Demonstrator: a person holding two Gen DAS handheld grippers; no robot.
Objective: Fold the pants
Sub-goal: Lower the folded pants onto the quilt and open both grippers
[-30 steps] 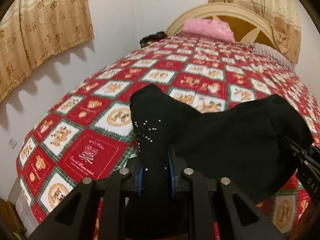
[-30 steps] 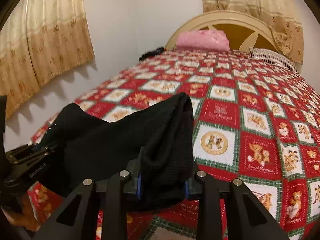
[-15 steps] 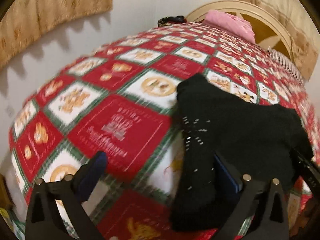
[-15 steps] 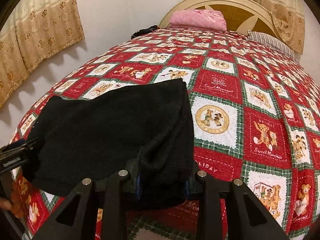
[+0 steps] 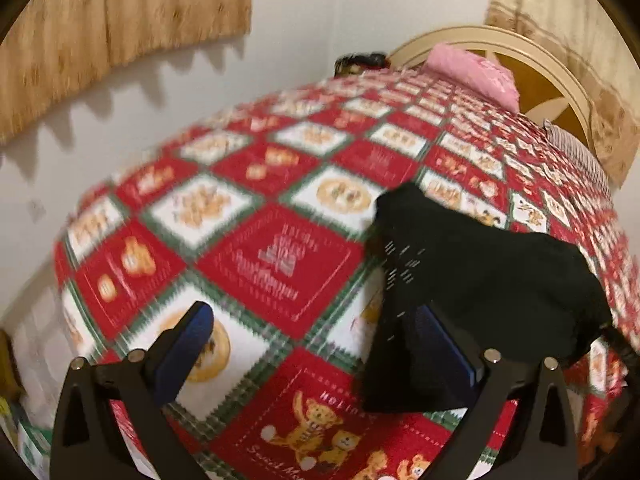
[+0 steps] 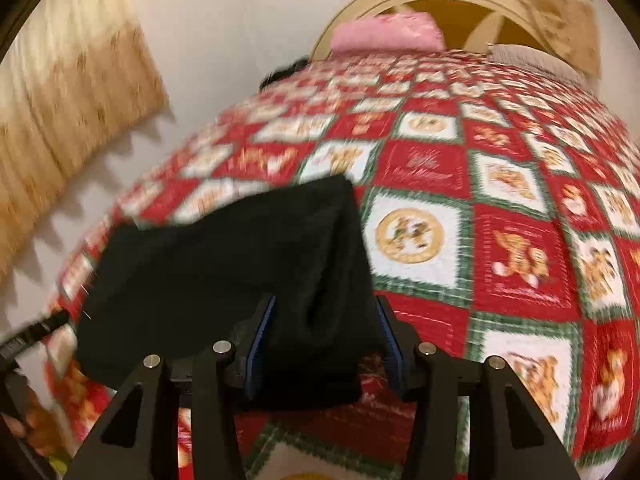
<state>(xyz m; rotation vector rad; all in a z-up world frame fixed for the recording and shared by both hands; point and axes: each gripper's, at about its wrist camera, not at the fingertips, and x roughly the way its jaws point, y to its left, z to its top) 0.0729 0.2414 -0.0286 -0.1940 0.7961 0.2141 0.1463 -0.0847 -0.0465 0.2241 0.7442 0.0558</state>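
Pants on quilt near foot of bed; pillow far behind, against headboard

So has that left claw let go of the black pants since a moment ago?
Yes. The left claw has sprung wide open; the black pants now lie beside its right finger on the quilt.

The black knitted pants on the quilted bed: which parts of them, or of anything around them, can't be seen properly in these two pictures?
- Black knitted pants: the near end is hidden behind the fingers of the left hand-held gripper, left wrist view.
- In the right wrist view, the right hand-held gripper, jaws opening, covers the cloth between its pads.
- Red patchwork quilt: lettering smeared by motion blur.
- Dark item by the headboard: too small, blurred.
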